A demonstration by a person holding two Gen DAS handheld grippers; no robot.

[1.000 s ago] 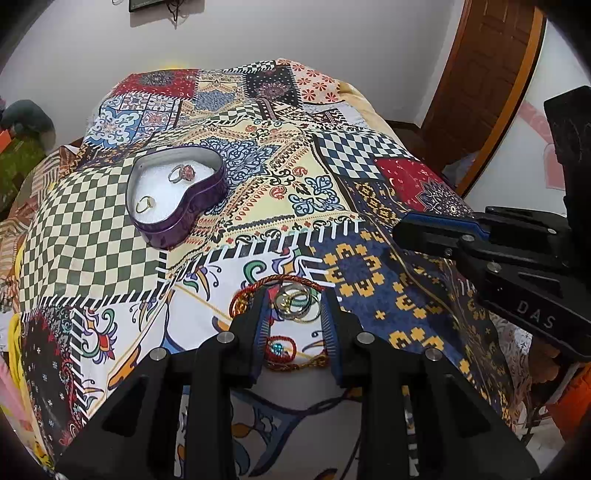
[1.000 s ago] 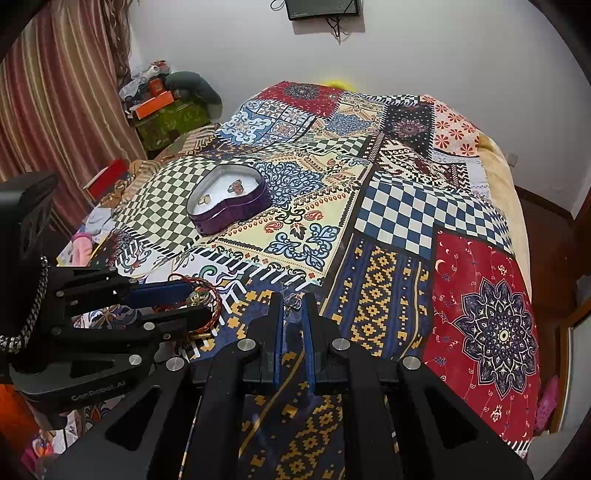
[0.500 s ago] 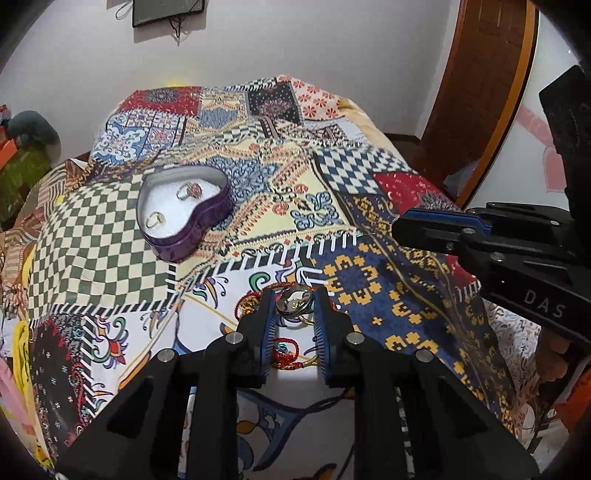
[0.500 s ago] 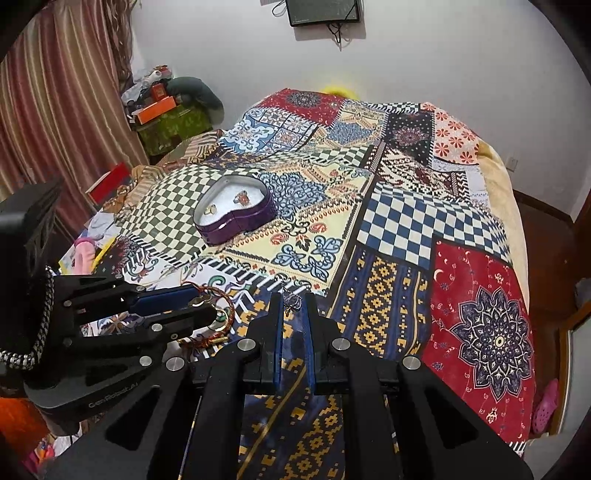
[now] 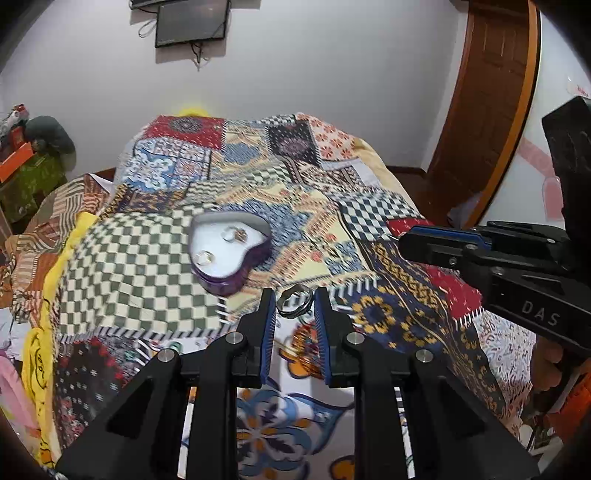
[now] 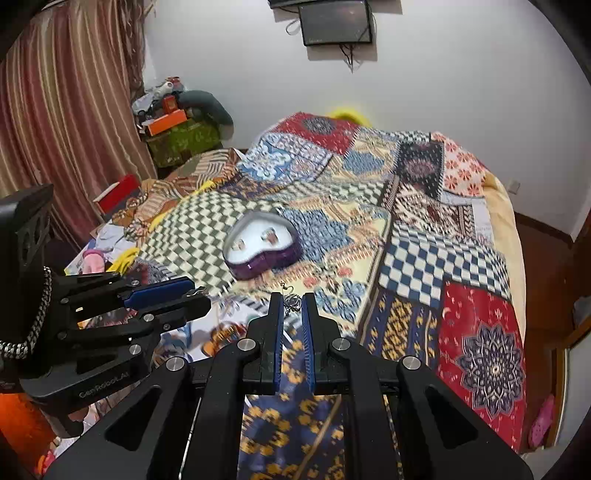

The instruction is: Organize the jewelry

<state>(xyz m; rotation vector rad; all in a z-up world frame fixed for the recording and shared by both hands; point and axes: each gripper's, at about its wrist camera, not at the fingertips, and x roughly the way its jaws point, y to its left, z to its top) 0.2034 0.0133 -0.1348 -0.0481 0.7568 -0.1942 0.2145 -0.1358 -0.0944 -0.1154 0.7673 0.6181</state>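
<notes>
A purple heart-shaped tin (image 5: 229,254) with a white lining holds two rings and sits on the patchwork bedspread; it also shows in the right wrist view (image 6: 260,245). My left gripper (image 5: 294,303) is shut on a silver ring (image 5: 294,302) and holds it above the bed, short of the tin. My right gripper (image 6: 293,302) is shut on a small silver earring (image 6: 293,301) with a hook, also held above the bed. Red and orange bracelets (image 5: 306,350) lie on the spread under the left gripper.
The patchwork bedspread (image 6: 424,258) covers the whole bed. Clutter and boxes (image 6: 173,125) stand at the far left by a striped curtain. A wooden door (image 5: 491,92) is at the right. A wall-mounted screen (image 6: 336,22) hangs behind the bed.
My left gripper has closed on the silver ring and lifted it off the bracelet pile. Both grippers have risen and moved toward the tin. The right gripper still holds the earring.
</notes>
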